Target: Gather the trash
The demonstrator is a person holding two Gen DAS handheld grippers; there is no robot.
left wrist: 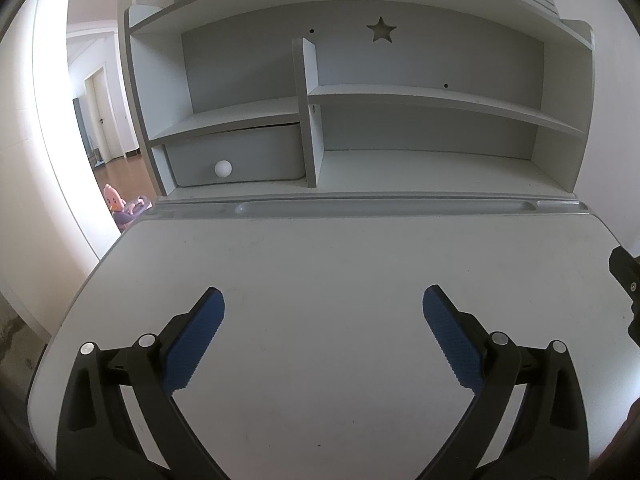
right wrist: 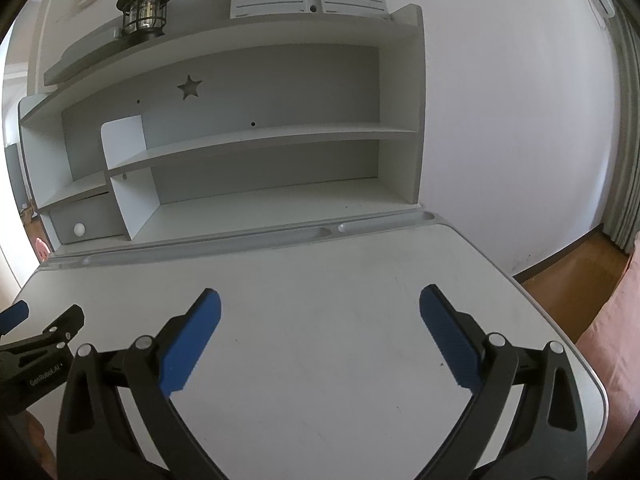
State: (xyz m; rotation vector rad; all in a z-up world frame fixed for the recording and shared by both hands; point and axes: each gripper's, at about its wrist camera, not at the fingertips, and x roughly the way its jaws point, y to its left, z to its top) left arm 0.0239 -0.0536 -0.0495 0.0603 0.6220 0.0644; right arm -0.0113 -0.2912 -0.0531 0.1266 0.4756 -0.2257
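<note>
While both jaws gape wide, the left hand-held gripper [left wrist: 323, 300] and right hand-held gripper [right wrist: 320, 300] hover above the pale grey worktop [left wrist: 320, 256].

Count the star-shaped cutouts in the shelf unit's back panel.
1. The star cutout sits high in the back panel of the shelf unit, above the long middle shelf. None is hidden, as far as both views show.

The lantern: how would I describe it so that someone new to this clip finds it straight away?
Start at the grey shelf unit behind the desk and go up to its top board. Near the left end stands the lantern, dark, with a wire cage around a clear globe. It is the only dark, upright object up there.
</note>
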